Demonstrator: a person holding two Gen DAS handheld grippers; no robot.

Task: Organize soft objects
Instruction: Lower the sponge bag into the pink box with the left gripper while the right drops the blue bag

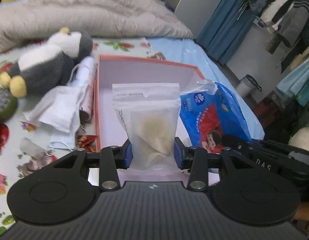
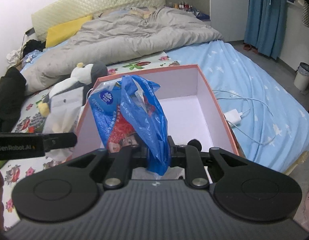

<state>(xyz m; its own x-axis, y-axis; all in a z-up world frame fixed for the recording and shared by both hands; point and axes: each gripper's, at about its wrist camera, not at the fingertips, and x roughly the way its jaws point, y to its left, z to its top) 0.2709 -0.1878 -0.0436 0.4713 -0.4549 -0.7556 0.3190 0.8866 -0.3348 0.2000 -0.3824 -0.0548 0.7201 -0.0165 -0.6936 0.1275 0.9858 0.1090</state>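
My left gripper (image 1: 153, 153) is shut on a frosted zip pouch (image 1: 147, 118) with something pale inside, held upright over the near edge of an open pink box (image 1: 146, 66). My right gripper (image 2: 158, 154) is shut on a blue plastic tissue pack (image 2: 134, 112), held over the same pink box (image 2: 204, 88); the pack also shows in the left wrist view (image 1: 214, 116). A grey and white plush penguin (image 1: 48, 60) lies left of the box, also in the right wrist view (image 2: 82, 76). The left gripper's body shows at the left of the right wrist view (image 2: 30, 145).
White tissues and face masks (image 1: 58, 108) lie on the floral sheet left of the box. A grey duvet (image 2: 124, 34) covers the far bed. A white charger and cable (image 2: 234, 116) lie on the blue sheet right of the box. A bin (image 2: 302, 76) stands on the floor.
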